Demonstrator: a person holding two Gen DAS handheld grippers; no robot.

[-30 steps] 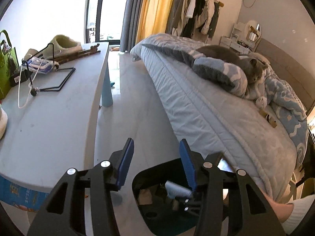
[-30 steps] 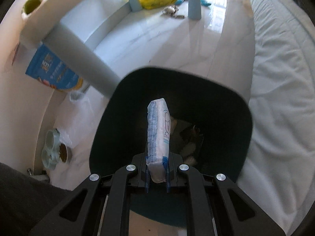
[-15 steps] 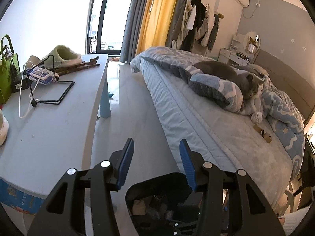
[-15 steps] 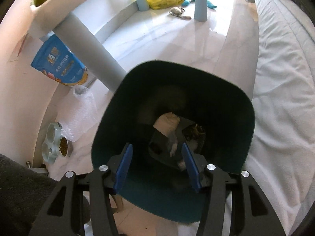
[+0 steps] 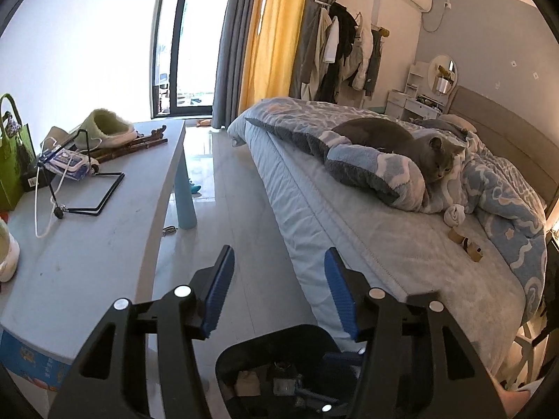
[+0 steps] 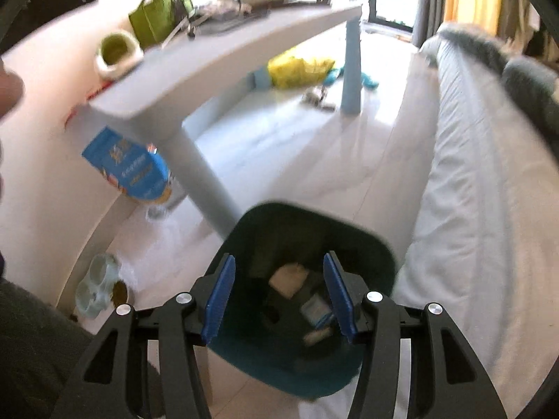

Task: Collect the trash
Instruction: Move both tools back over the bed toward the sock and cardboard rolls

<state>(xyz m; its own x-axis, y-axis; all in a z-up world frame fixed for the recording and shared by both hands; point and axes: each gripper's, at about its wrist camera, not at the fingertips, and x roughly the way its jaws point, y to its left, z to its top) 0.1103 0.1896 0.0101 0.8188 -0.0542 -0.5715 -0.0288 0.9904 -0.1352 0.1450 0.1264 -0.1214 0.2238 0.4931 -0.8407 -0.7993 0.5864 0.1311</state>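
Both tools are spread wide with nothing between their blue pads. Right tool (image 6: 277,295) hangs directly over a dark teal bin (image 6: 307,223) standing on the pale floor (image 6: 297,146) between a bench leg (image 6: 199,171) and the bed (image 6: 482,181). Only the right wrist view looks down into the bin, where a crumpled tan scrap (image 6: 288,279) and a small blue-and-white packet (image 6: 316,309) lie among dark, blurred rubbish. That view also shows what sits under the bench: a blue snack bag (image 6: 129,167), a pale green pet bowl (image 6: 94,288) and a yellow bag (image 6: 298,70) farther back. Left tool (image 5: 276,291) points across the room, with the bin (image 5: 279,345) just visible at the bottom edge. Only the left wrist view shows the bench (image 5: 87,251) top clearly, carrying a green bag (image 5: 12,153), a fuzzy slipper (image 5: 108,131) and a black wire stand (image 5: 89,188), and a grey cat (image 5: 394,139) lying on the bed's patterned blanket (image 5: 489,188).
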